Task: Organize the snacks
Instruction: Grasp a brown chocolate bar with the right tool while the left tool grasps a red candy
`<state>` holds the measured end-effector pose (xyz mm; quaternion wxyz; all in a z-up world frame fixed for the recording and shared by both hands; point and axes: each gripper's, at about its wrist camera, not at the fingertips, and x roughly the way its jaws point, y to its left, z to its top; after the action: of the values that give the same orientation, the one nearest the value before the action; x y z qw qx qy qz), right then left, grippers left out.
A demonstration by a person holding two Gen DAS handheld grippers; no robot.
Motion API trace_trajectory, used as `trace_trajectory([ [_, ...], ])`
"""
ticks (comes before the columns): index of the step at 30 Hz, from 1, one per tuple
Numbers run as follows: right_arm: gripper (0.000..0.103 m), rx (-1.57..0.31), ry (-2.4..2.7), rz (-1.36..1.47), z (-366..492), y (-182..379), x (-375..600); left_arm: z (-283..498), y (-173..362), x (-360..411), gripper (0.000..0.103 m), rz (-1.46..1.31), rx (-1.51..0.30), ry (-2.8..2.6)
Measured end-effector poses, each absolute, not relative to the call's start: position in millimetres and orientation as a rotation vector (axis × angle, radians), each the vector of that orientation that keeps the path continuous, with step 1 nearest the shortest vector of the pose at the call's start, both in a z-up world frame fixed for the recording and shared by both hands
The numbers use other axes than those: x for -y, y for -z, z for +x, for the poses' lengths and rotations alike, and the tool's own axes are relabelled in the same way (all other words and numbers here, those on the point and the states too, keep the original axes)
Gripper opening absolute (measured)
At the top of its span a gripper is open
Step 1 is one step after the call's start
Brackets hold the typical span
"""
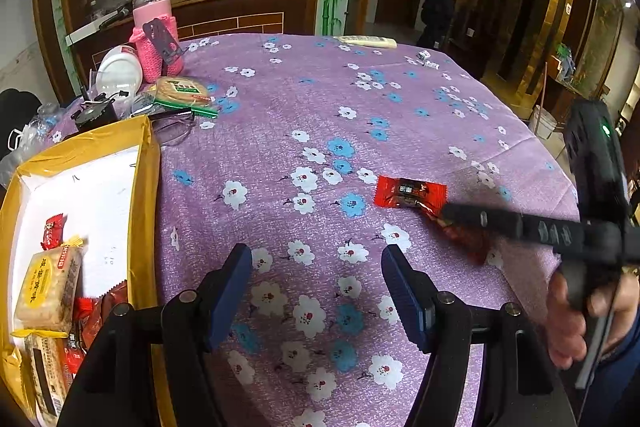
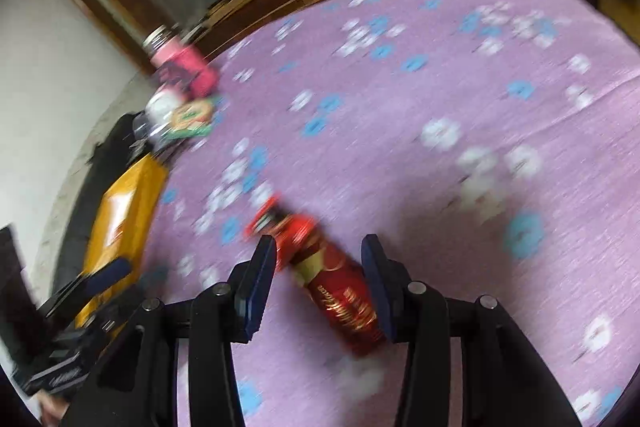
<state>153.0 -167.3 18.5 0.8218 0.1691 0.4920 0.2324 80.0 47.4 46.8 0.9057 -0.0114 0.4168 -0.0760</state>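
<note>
Tablecloth (image 1: 400, 131) in purple with white and blue flowers covers the round table in both views. The left gripper (image 1: 316, 291) hangs above a bare part of the cloth with its blue pads wide apart and nothing between them. At the left edge of the table stands a yellow box (image 1: 148, 195) with a white inside; in it lie a pale biscuit pack (image 1: 48, 287) and some small red snack packs (image 1: 54, 227). Behind the box there are a round cracker pack (image 1: 182, 93), a jar in a pink knitted cover (image 1: 156, 31) and a white container (image 1: 118, 69).

Near the middle of the cloth lies a small red candy (image 1: 410, 191). In the left view the tip of the right gripper (image 2: 318, 275) is just beside this candy, and a hand (image 1: 576, 319) holds its handle.

In the right view, which is blurred, a long red snack pack (image 2: 340, 299) lies between the pads of the right gripper, tilted, close to the right pad. The jaws are partly open; whether the pads press the pack, I cannot tell. The small candy lies just ahead of the pack.
</note>
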Motion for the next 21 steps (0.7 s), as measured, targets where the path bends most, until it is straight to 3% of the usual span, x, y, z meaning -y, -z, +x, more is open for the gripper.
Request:
trace_trajectory([
  [6, 0.042, -1.014, -0.416, 0.035, 124, -28, 119, 82, -46, -53, 0.071, -0.036, -0.86, 0.143],
  [7, 0.039, -1.002, -0.379, -0.011, 121, -27, 113, 83, -46, -54, 0.071, -0.037, -0.86, 0.14],
  [8, 0.03, -0.994, -0.351, -0.041, 120, -26, 111, 83, -45, -54, 0.071, -0.037, -0.861, 0.14],
  [10, 0.026, -0.981, -0.32, -0.087, 114, -25, 109, 83, -44, -54, 0.071, -0.038, -0.862, 0.142],
  [21, 0.026, -0.904, -0.015, 0.223, 129, -25, 228, 89, -41, -29, 0.07, -0.027, -0.894, 0.295],
])
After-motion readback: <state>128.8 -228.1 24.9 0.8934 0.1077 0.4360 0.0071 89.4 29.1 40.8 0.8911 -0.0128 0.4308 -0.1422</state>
